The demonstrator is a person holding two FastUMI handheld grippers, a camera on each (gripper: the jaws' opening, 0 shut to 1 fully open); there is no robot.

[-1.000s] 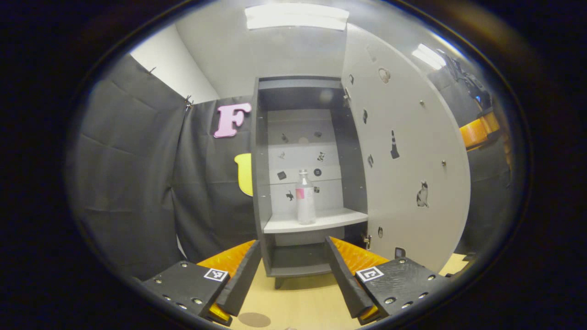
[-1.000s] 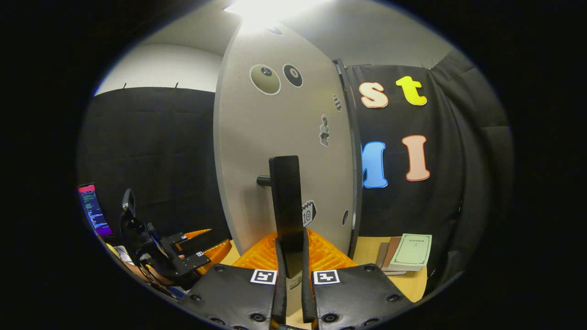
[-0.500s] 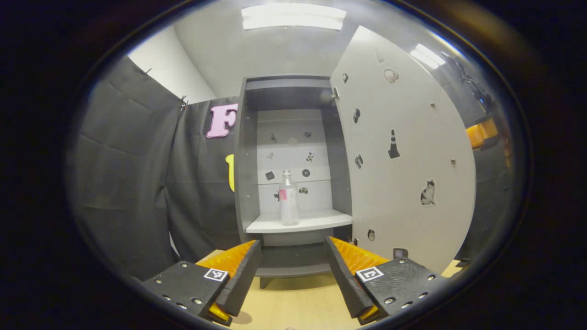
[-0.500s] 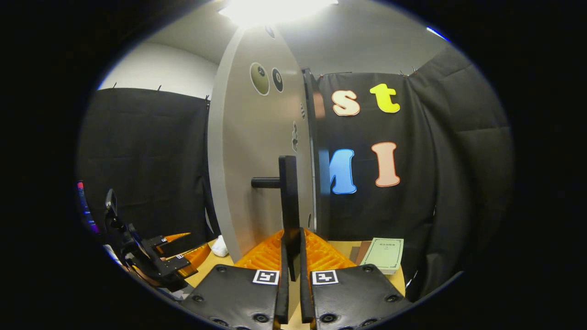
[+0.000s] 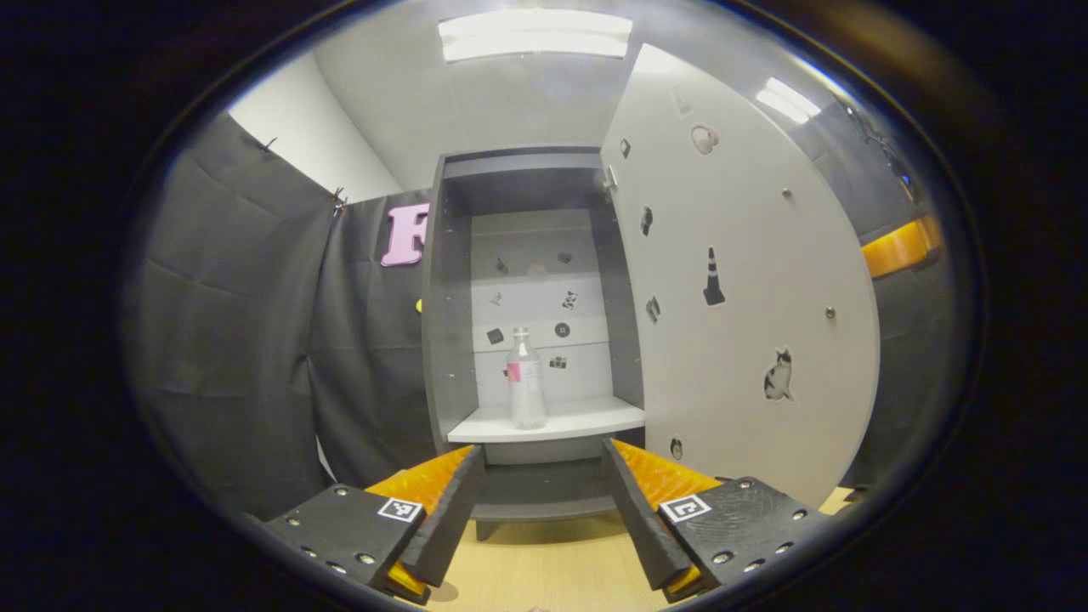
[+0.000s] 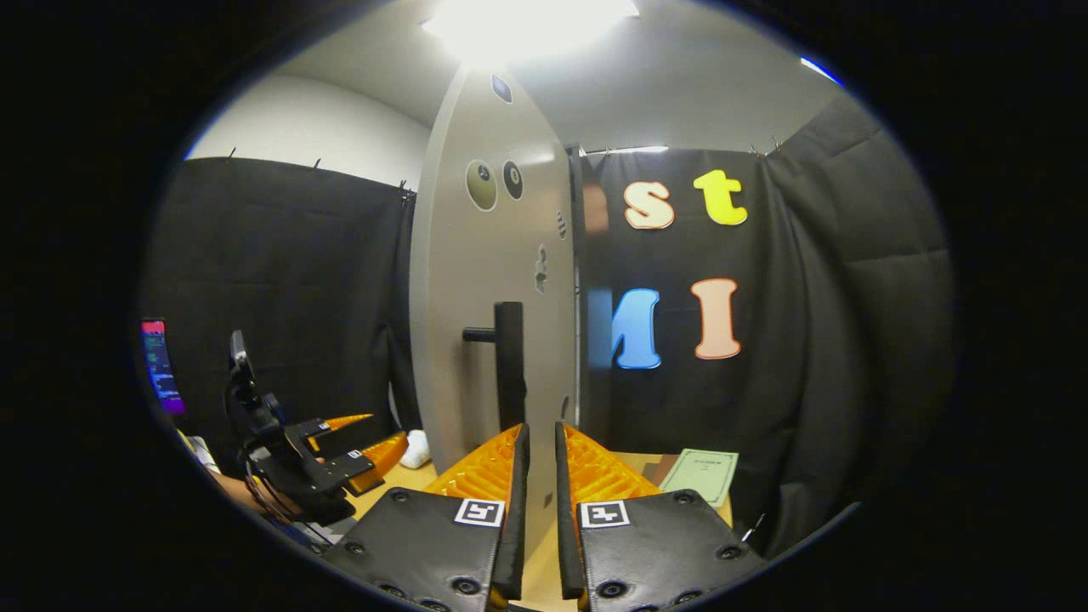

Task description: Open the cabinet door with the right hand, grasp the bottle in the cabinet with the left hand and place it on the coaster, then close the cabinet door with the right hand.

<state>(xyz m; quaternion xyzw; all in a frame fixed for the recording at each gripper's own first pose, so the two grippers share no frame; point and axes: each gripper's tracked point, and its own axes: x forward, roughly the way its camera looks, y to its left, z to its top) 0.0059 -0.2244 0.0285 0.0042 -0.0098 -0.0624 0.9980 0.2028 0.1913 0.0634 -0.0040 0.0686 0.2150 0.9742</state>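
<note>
A clear bottle (image 5: 526, 378) with a pink label stands upright on the pale shelf (image 5: 544, 421) inside the dark grey cabinet (image 5: 448, 297). The cabinet door (image 5: 739, 297) is swung wide open to the right. My left gripper (image 5: 542, 449) is open, well short of the cabinet and just below the shelf's level in the left gripper view. In the right gripper view the door (image 6: 493, 280) stands edge-on with its dark handle (image 6: 510, 365). My right gripper (image 6: 539, 432) sits just short of that handle, its fingers a narrow gap apart and holding nothing. The left gripper (image 6: 340, 442) shows farther off at lower left.
A wooden table top (image 5: 544, 561) runs under the cabinet. A pale green booklet (image 6: 701, 472) lies on the table to the right of the door. A small white object (image 6: 416, 449) lies near the door's foot. A lit screen (image 6: 157, 365) glows at far left.
The door has swung further open. My right gripper has let go of the handle and drawn back from it. The left gripper has shifted, so the bottle now sits left of centre.
</note>
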